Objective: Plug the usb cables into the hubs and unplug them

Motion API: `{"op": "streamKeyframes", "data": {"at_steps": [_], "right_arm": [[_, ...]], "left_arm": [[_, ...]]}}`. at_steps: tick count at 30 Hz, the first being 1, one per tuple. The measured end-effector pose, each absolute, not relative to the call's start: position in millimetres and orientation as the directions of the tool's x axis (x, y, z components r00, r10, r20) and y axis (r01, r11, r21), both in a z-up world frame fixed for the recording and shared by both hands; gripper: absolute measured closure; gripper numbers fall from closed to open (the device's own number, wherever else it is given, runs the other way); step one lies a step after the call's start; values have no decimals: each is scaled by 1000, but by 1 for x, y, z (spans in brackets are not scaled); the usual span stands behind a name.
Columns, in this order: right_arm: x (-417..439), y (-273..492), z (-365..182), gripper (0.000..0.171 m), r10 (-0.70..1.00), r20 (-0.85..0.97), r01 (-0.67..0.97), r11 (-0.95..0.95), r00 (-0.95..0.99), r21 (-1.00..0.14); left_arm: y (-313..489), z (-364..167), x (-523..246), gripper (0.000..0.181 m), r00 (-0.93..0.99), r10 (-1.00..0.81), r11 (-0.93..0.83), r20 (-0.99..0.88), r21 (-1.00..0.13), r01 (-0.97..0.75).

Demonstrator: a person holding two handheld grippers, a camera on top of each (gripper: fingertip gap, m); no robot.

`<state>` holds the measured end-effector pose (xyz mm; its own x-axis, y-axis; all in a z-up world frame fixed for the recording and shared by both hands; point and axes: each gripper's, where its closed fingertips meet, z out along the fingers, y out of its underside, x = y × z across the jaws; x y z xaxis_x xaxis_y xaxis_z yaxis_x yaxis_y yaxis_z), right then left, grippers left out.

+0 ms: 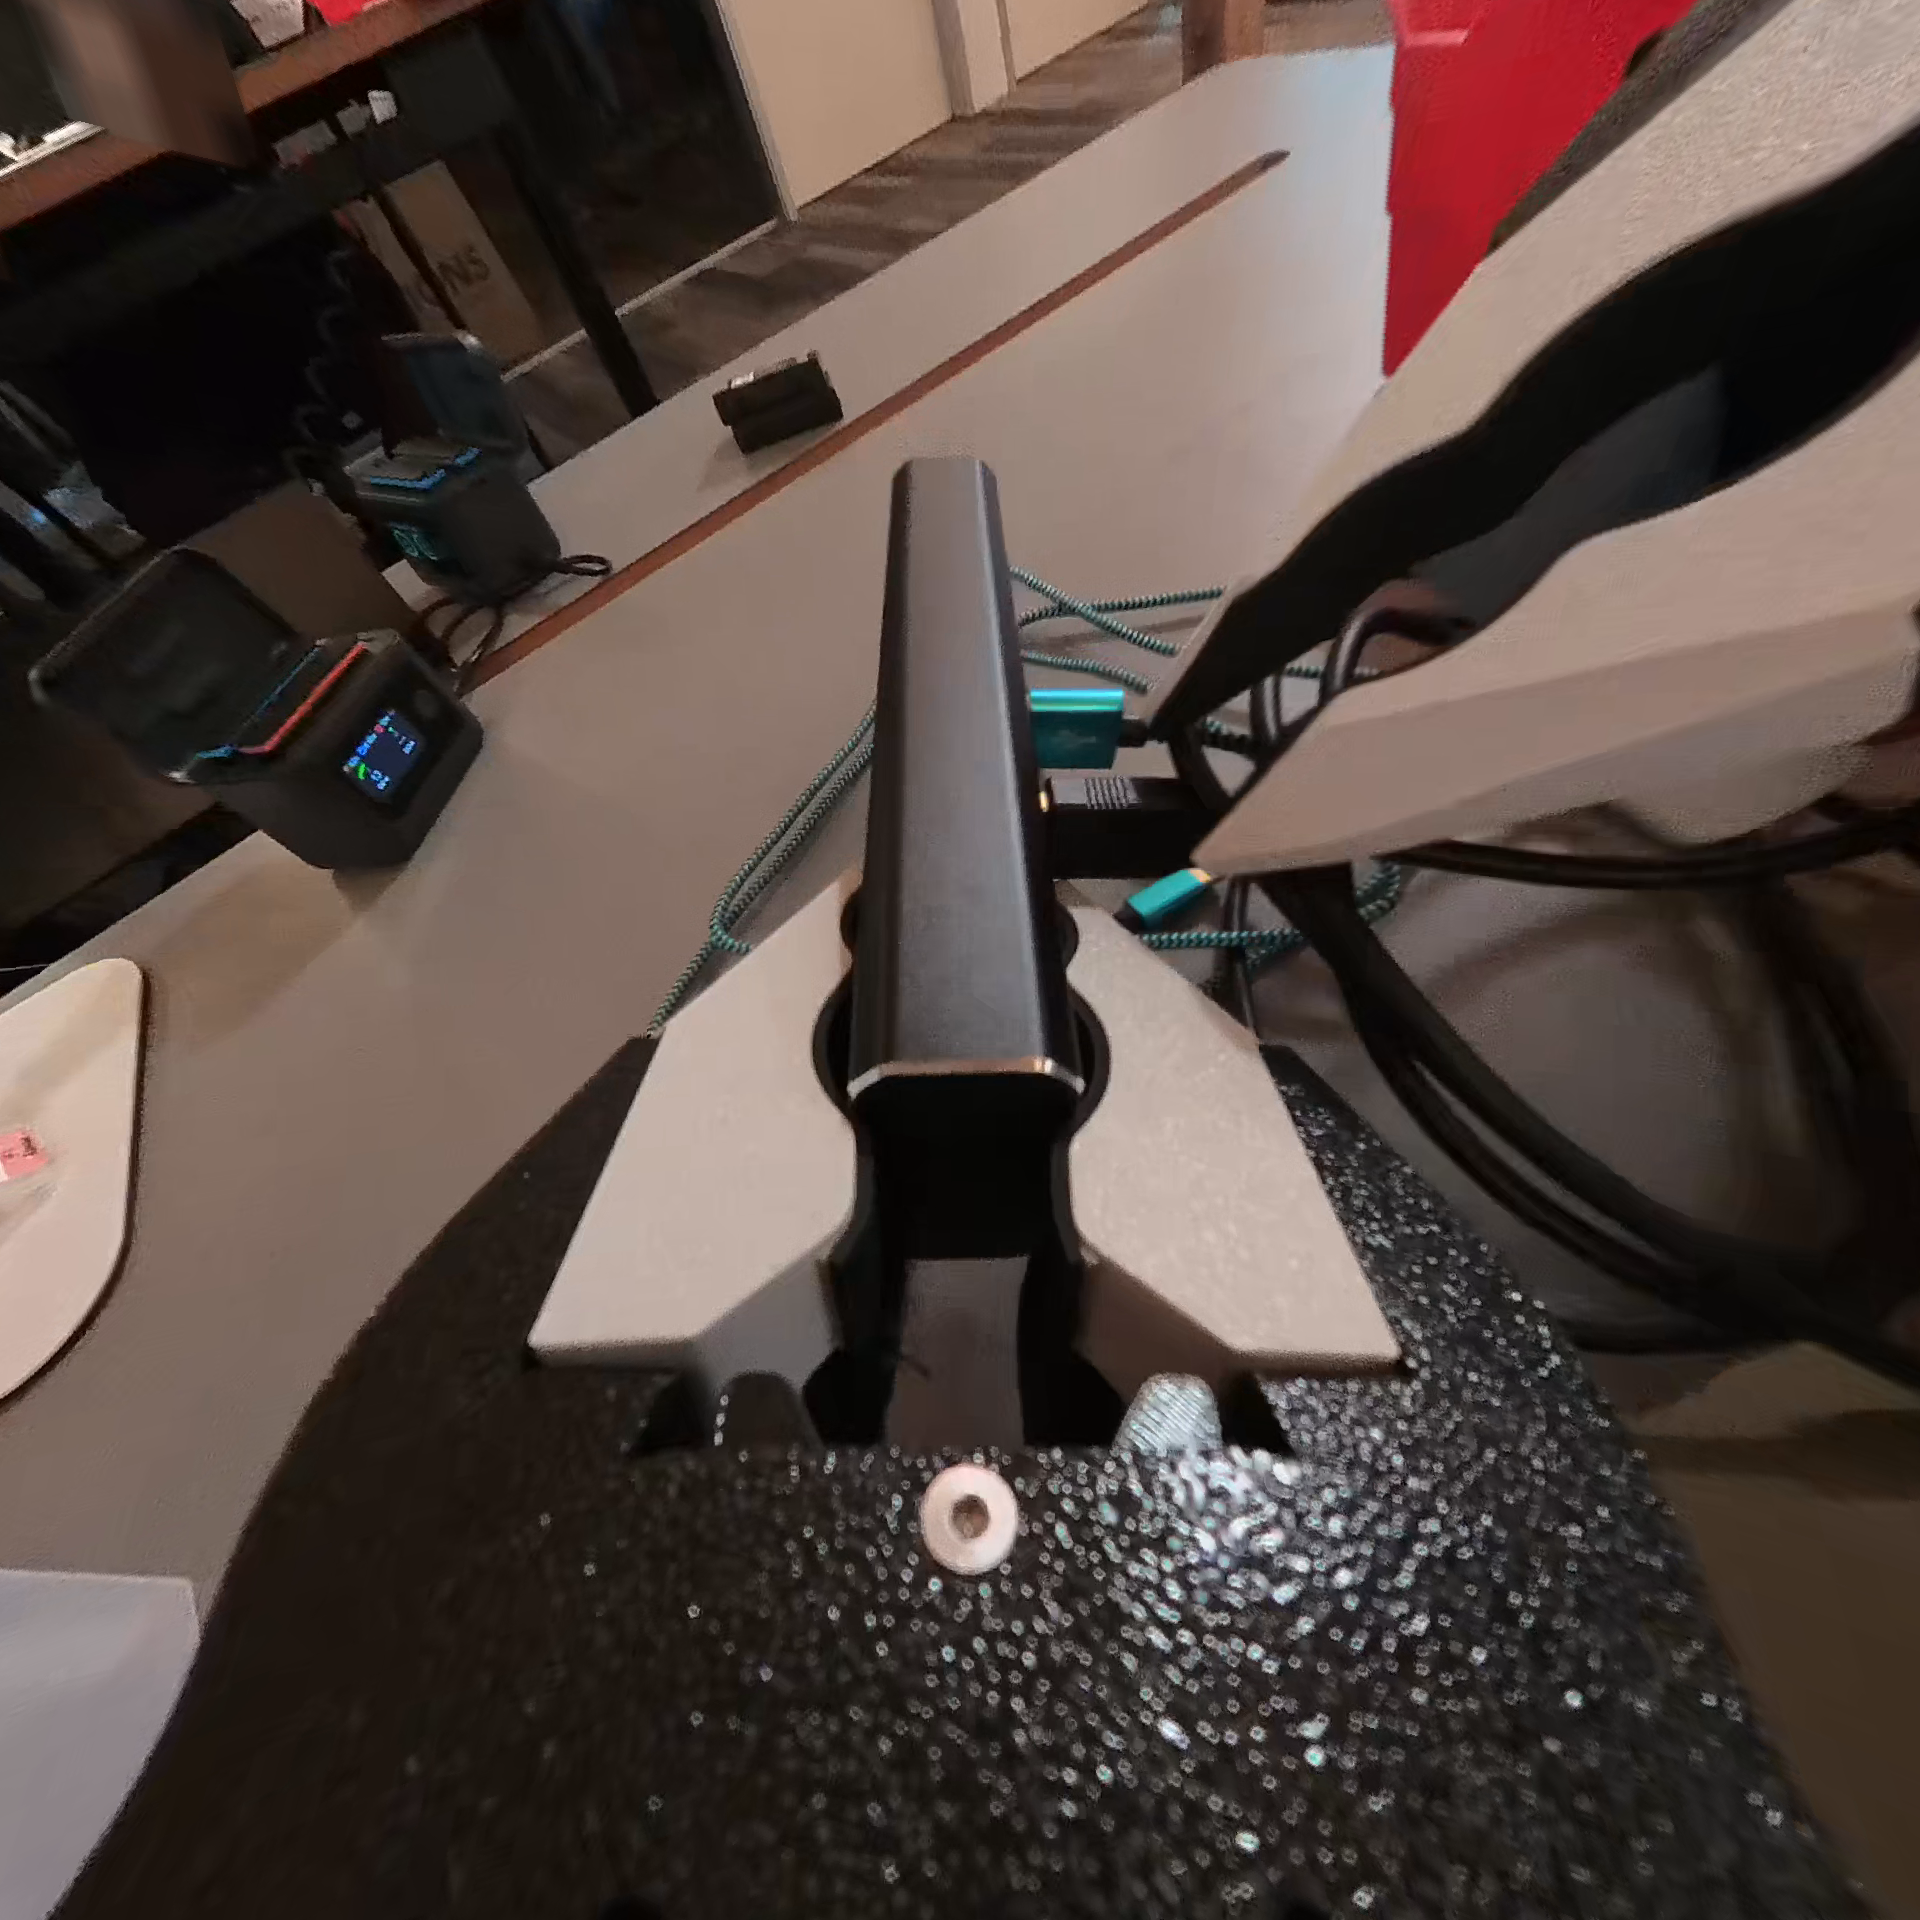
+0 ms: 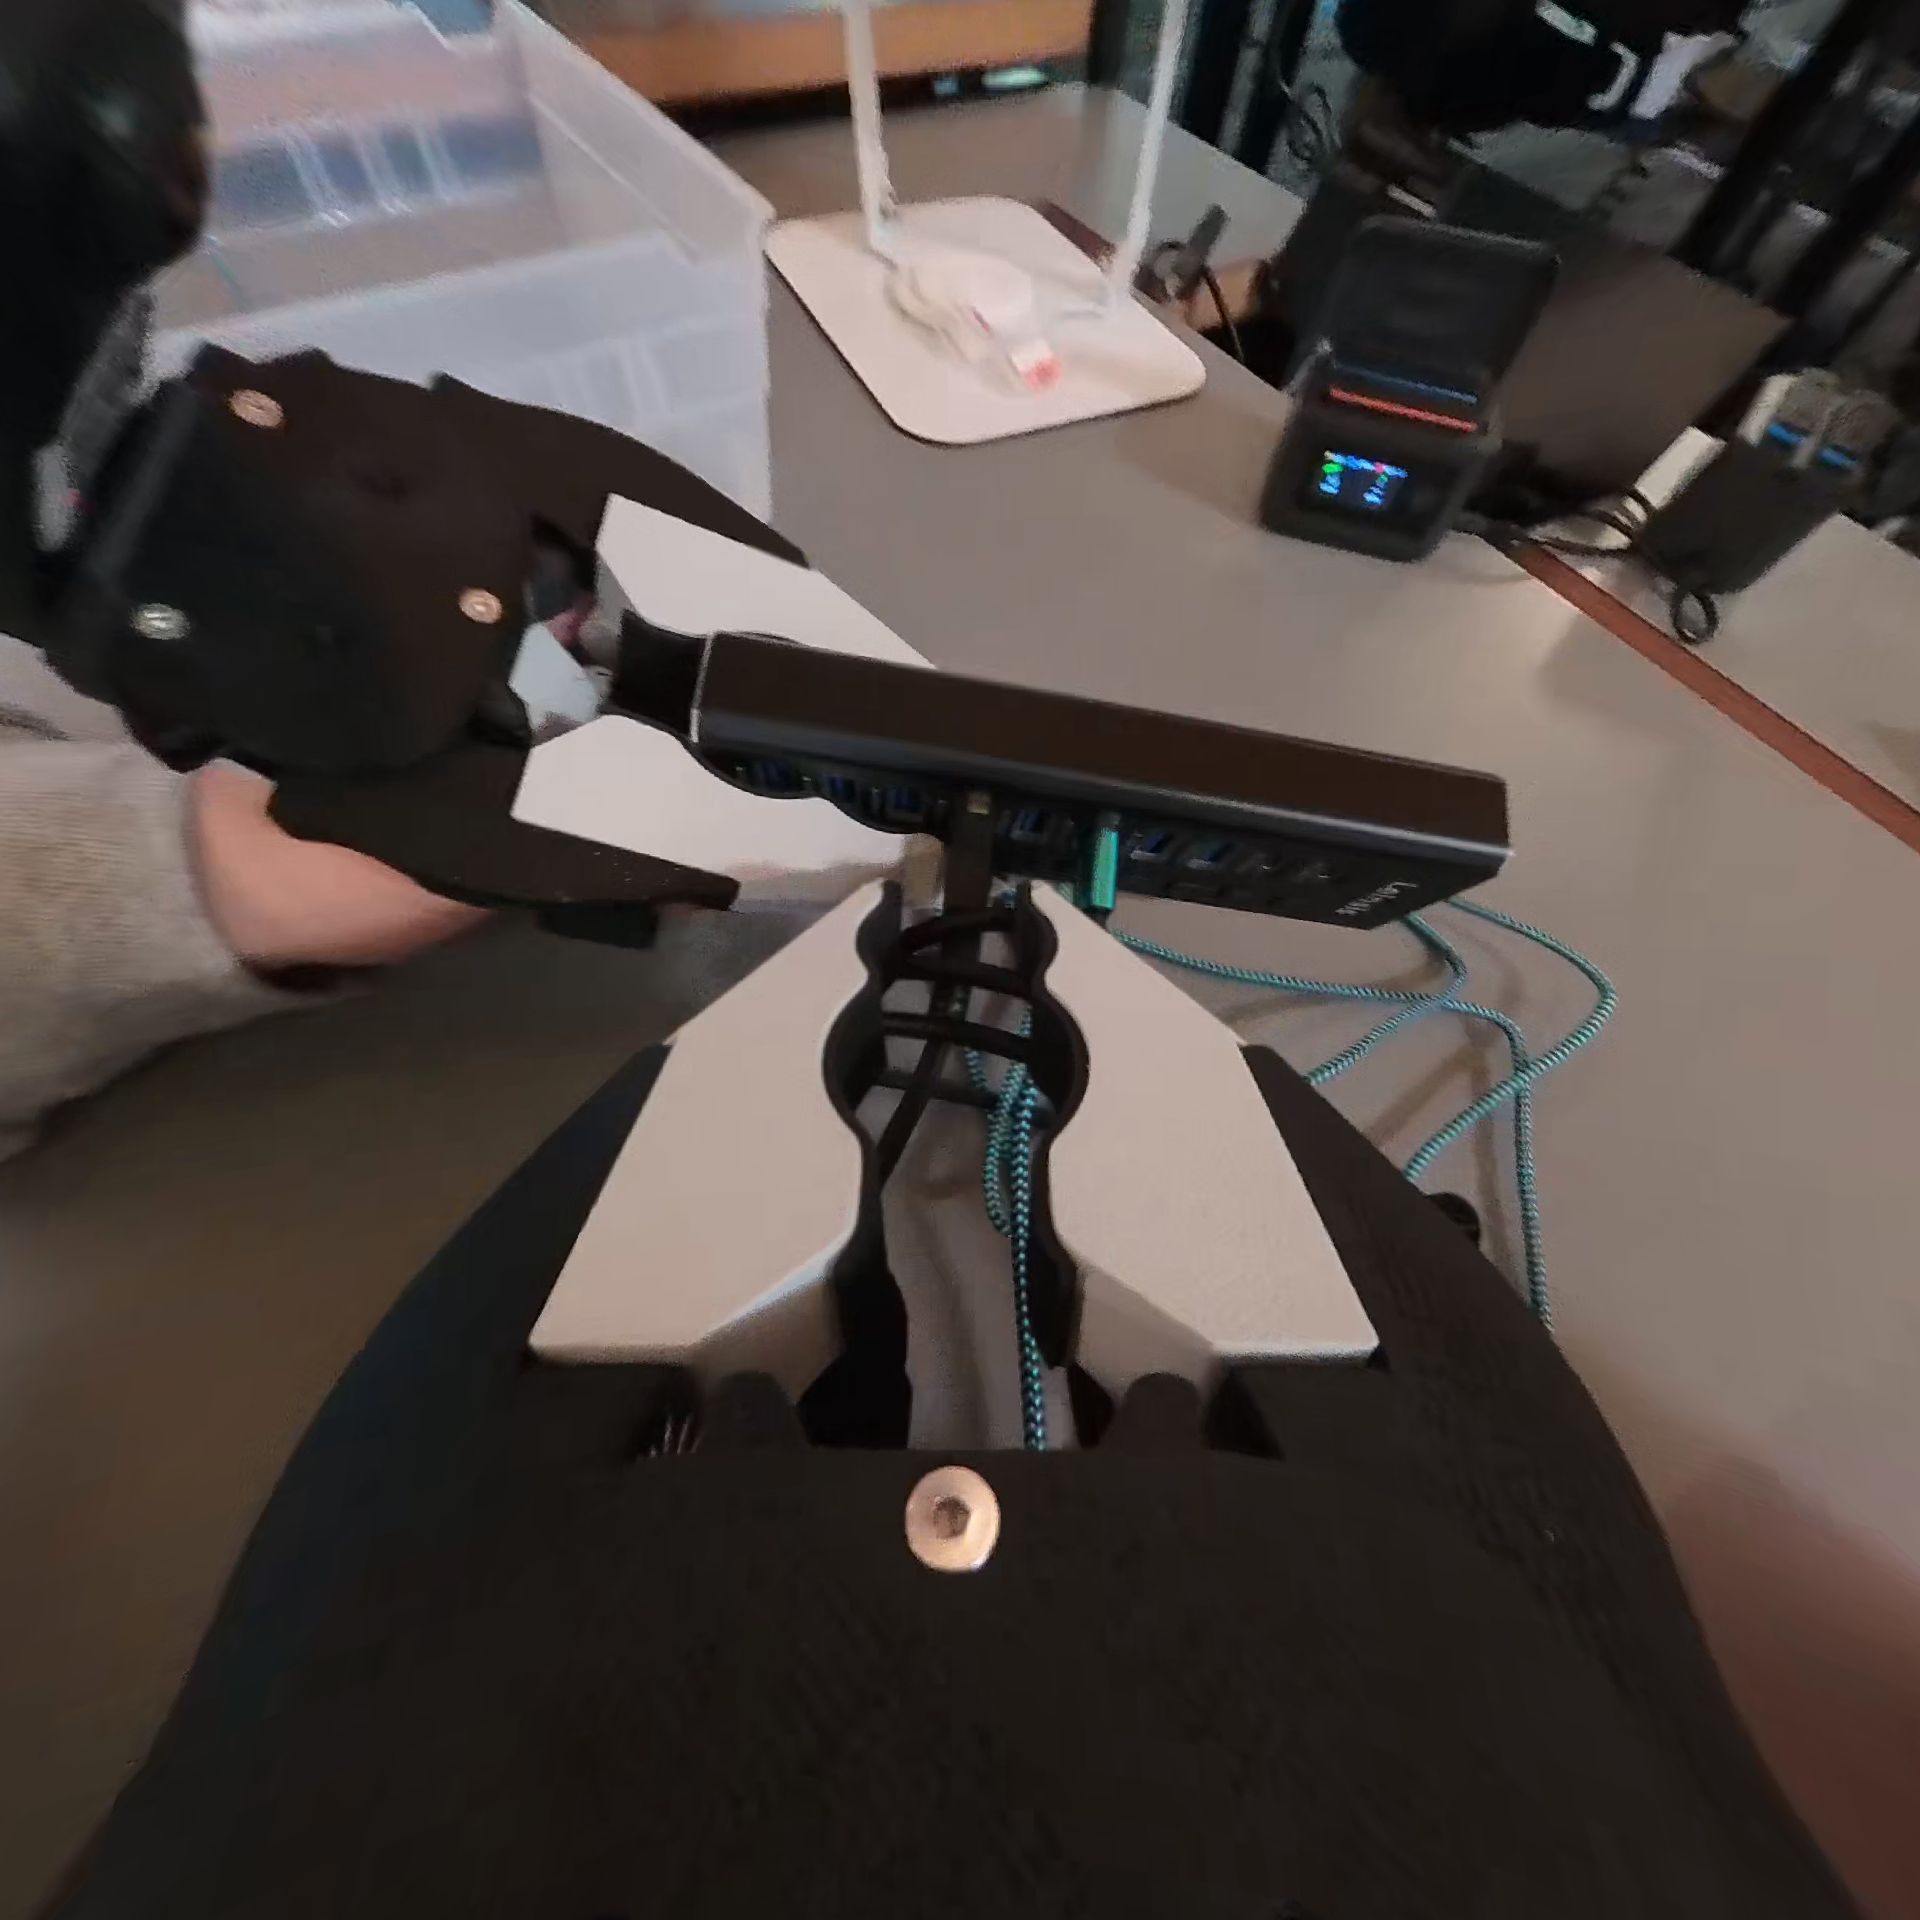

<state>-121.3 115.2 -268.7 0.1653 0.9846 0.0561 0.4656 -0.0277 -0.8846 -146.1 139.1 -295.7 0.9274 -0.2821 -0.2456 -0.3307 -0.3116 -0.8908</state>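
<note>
A long black USB hub (image 1: 951, 779) is held by its near end in my left gripper (image 1: 961, 935), which is shut on it and holds it above the grey table (image 1: 416, 1039). In the right wrist view the hub (image 2: 1101, 743) shows its row of ports, held by the left gripper (image 2: 748, 727). My right gripper (image 2: 956, 899) is shut on a black USB plug (image 2: 971, 842) seated in a port. It shows as well in the left wrist view (image 1: 1184, 795), with the black plug (image 1: 1112, 805). A teal plug (image 2: 1103, 862) sits in a neighbouring port. Another teal plug (image 1: 1169, 896) lies loose.
Teal braided cables (image 2: 1455, 1039) and black cables (image 1: 1455, 1091) trail over the table. A dark charging case with a lit screen (image 2: 1371, 457) stands beyond, with another case (image 1: 457, 520). A white lamp base (image 2: 987, 312) and a clear plastic bin (image 2: 468, 239) stand at the back.
</note>
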Motion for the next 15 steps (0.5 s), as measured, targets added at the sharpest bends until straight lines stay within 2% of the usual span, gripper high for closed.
{"op": "streamKeyframes", "data": {"at_steps": [1,5,7,10,15], "right_arm": [[-122,118,-273,153,981,68,480,-29,182,-877],[-118,126,-275,139,966,125,509,-7,225,-861],[-110,130,-261,139,958,148,478,13,245,-878],[-117,119,-241,140,982,52,372,-18,179,-928],[-139,124,-286,143,988,52,548,-37,147,-836]], "left_arm": [[140,-298,-146,155,925,-285,-313,-252,-887,-339],[145,-302,-148,155,919,-285,-310,-273,-881,-358],[148,-300,-154,155,909,-252,-298,-331,-867,-399],[152,-296,-163,155,883,-205,-273,-423,-841,-466],[151,-296,-163,155,881,-204,-250,-427,-848,-468]]}}
